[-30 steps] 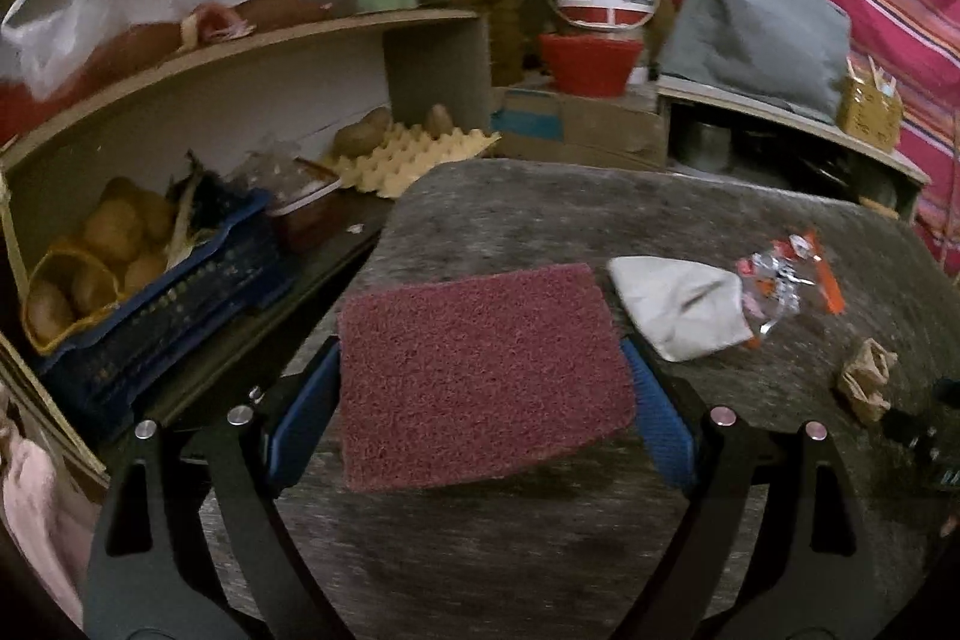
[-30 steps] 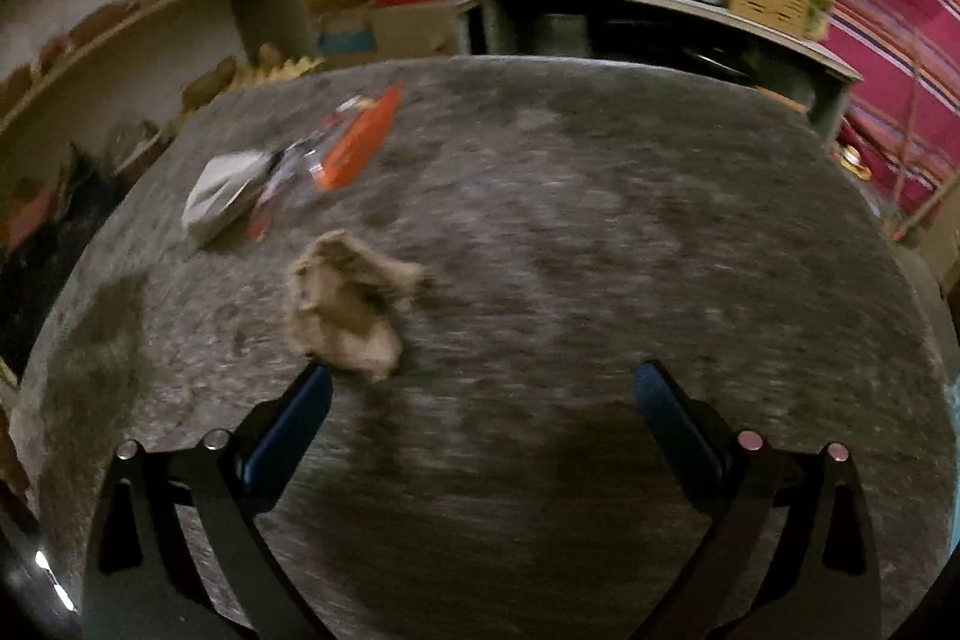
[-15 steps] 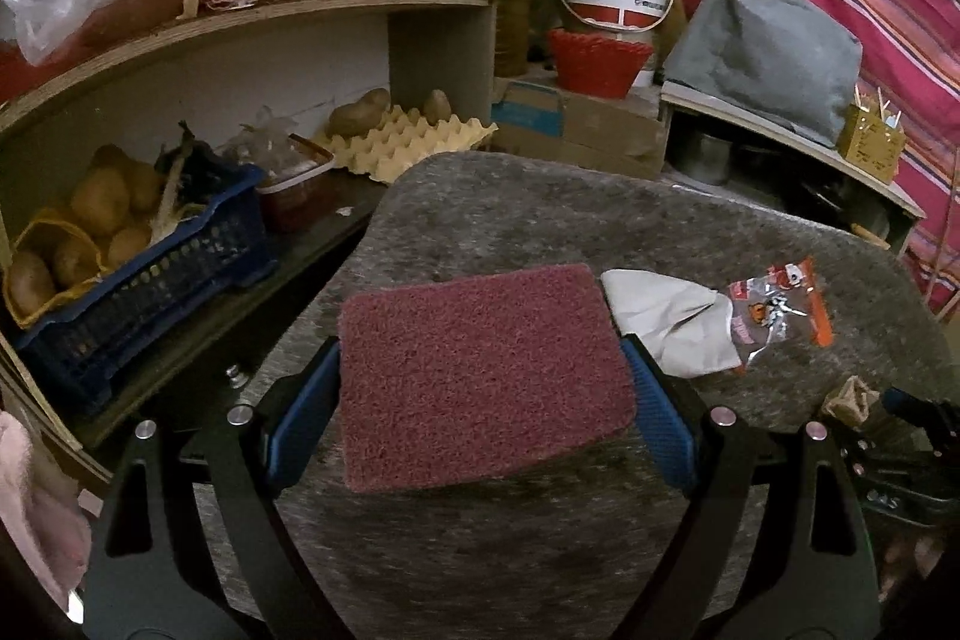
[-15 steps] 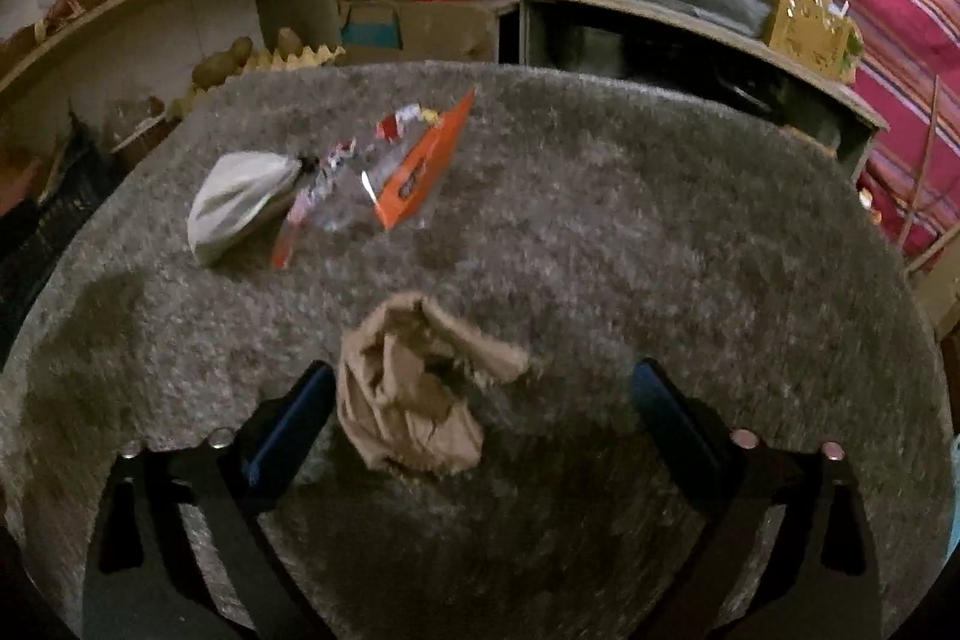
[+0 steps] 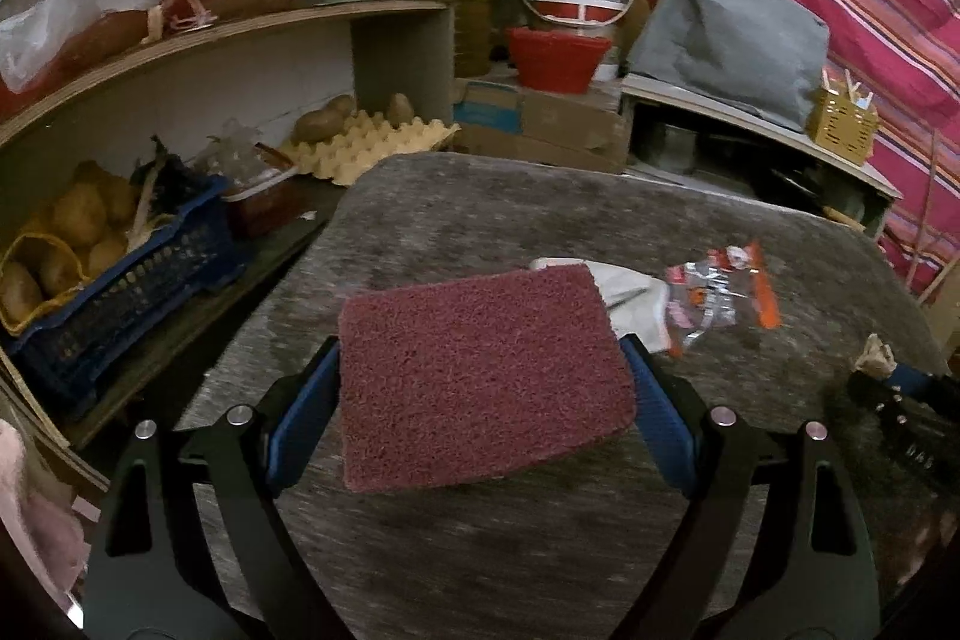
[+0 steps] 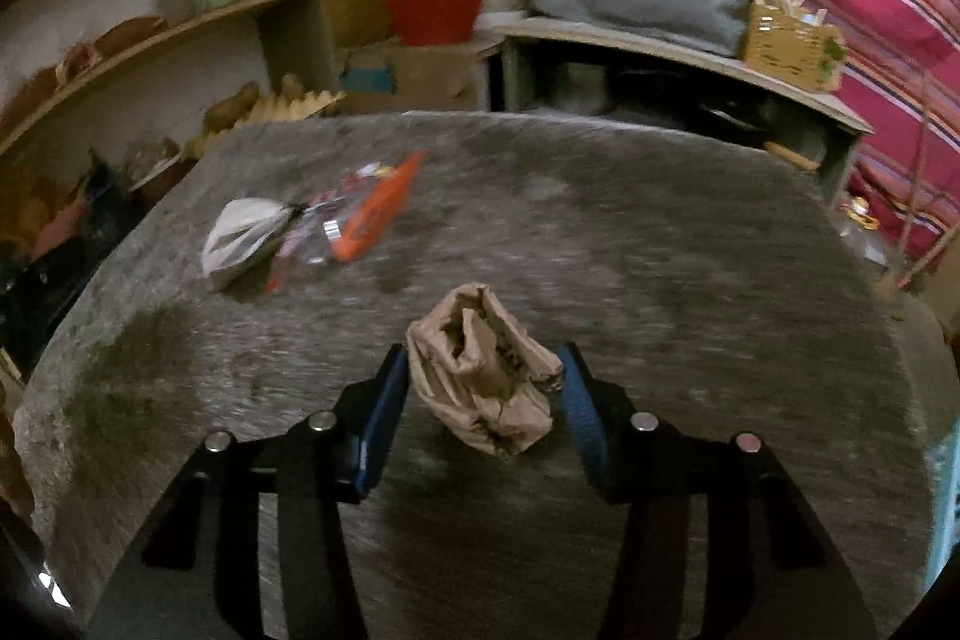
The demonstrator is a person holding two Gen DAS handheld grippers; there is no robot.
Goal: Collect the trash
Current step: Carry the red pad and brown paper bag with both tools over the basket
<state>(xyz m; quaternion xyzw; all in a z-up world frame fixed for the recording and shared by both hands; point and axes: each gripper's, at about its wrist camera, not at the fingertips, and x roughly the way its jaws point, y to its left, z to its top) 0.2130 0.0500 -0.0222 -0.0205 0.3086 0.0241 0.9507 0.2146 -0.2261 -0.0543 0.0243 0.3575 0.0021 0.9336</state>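
Closing in, the right claw (image 6: 480,388) is pressed on a crumpled brown paper (image 6: 480,376), while a red scrub pad (image 5: 480,376) is held by the left claw (image 5: 480,388) over the desk (image 5: 480,208).

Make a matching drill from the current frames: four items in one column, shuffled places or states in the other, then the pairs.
Items:
1. maroon scouring pad
2. crumpled brown paper
3. white wrapper
4. potatoes

States:
A. lying on the grey table, untouched
B. in the blue basket
C. between the left gripper pads
D. between the right gripper pads, whose jaws have just been closing

Pairs: 1-C, 2-D, 3-A, 4-B
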